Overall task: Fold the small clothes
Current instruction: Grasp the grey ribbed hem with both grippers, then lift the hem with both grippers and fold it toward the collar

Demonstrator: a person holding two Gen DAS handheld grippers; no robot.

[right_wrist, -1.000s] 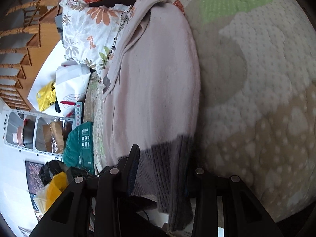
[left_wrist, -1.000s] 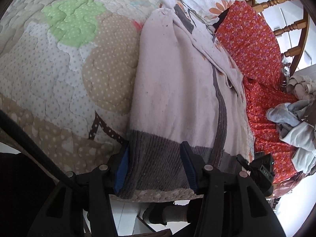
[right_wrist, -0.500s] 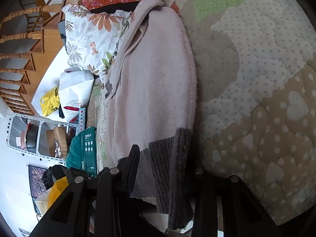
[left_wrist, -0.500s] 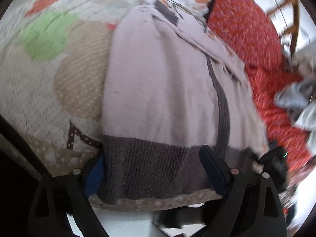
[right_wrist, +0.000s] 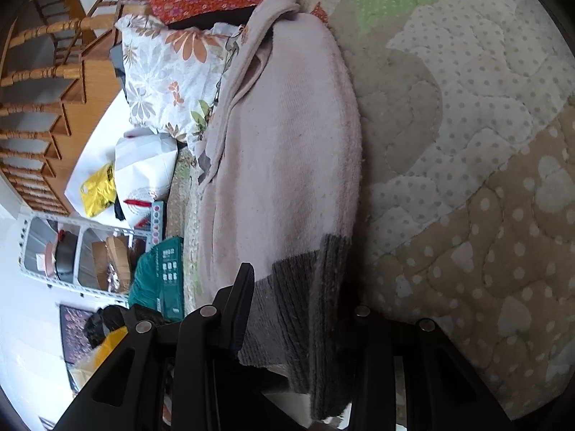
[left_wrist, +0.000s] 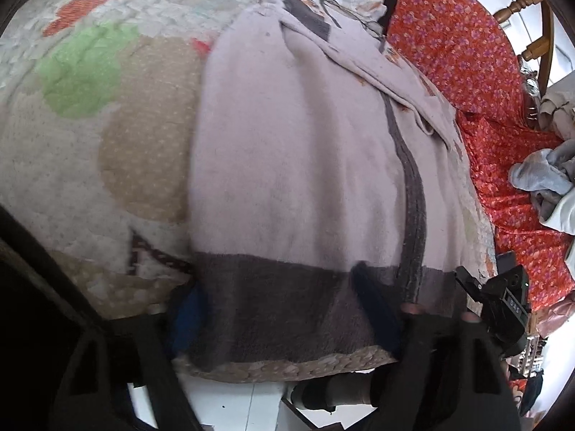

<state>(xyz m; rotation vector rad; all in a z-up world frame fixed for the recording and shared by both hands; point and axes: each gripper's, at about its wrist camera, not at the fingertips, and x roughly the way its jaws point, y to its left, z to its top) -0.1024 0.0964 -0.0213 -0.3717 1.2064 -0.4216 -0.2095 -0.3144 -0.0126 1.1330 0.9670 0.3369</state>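
Garment: we have a pale pink sweater (left_wrist: pixel 294 151) with a grey hem band (left_wrist: pixel 273 301), lying lengthways on the quilt (left_wrist: pixel 90 136), hem at the near edge of the bed and neck at the far end by the flowered pillow (right_wrist: pixel 169 72).
Left gripper: our left gripper (left_wrist: pixel 287 319) straddles the hem band — its jaws have just been closing, after a brief widening, with the band between them. The picture is blurred, so we cannot tell whether the pads already press the cloth.
Right gripper: our right gripper (right_wrist: pixel 298 309) sits at the right-hand hem corner, fingers narrow, holding a bunched fold of the grey band that hangs over the bed's near edge.
Step in hand: we judge this as taking hold of the hem at both corners, ready for the first fold.
Next move: it calls for a firm left pinch, then both hands lifting together and carrying the hem toward the far end — keeping the edges level so the sweater halves cleanly.
Nearby: a red flowered cloth (left_wrist: pixel 467 54) lies to the right.
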